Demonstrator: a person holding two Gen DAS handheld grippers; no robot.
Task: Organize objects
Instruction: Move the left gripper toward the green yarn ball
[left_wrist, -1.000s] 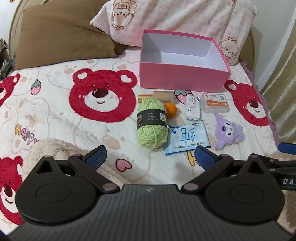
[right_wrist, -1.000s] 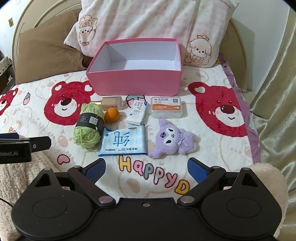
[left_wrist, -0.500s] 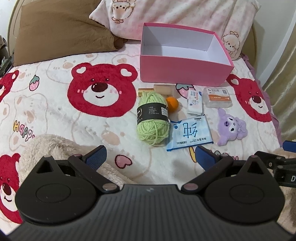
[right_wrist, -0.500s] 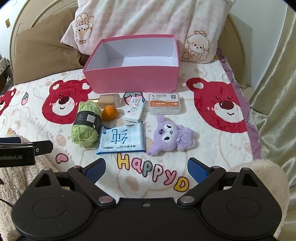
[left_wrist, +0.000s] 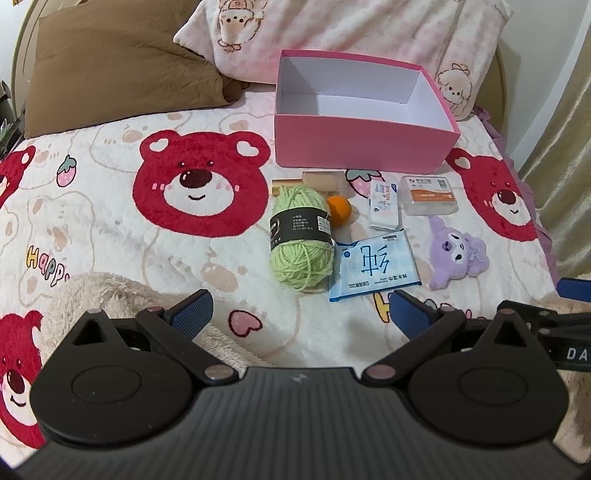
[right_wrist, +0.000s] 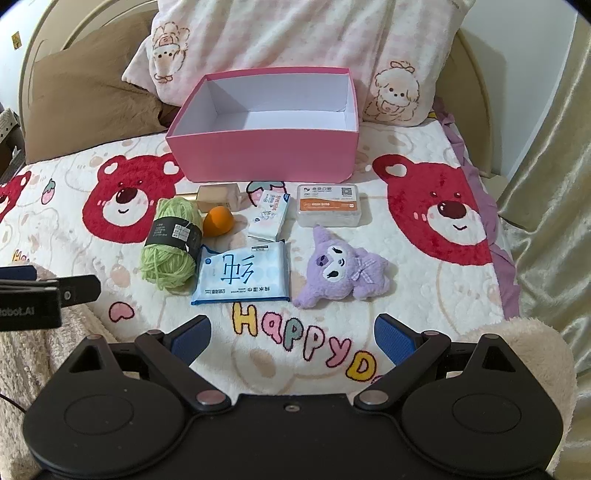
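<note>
Both grippers hover over the bed with jaws spread wide and nothing between them: left gripper (left_wrist: 299, 314), right gripper (right_wrist: 291, 338). Ahead of them lie green yarn (left_wrist: 300, 242), a wipes pack (right_wrist: 242, 275) and a purple plush (right_wrist: 341, 267); beyond, an open pink box (right_wrist: 266, 157).

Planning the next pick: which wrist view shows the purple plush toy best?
The right wrist view: the purple plush toy lies near the centre, whole, face and bow plain, ahead of the open right gripper. In the left wrist view the toy sits far right, smaller and warped by the fisheye.
</note>
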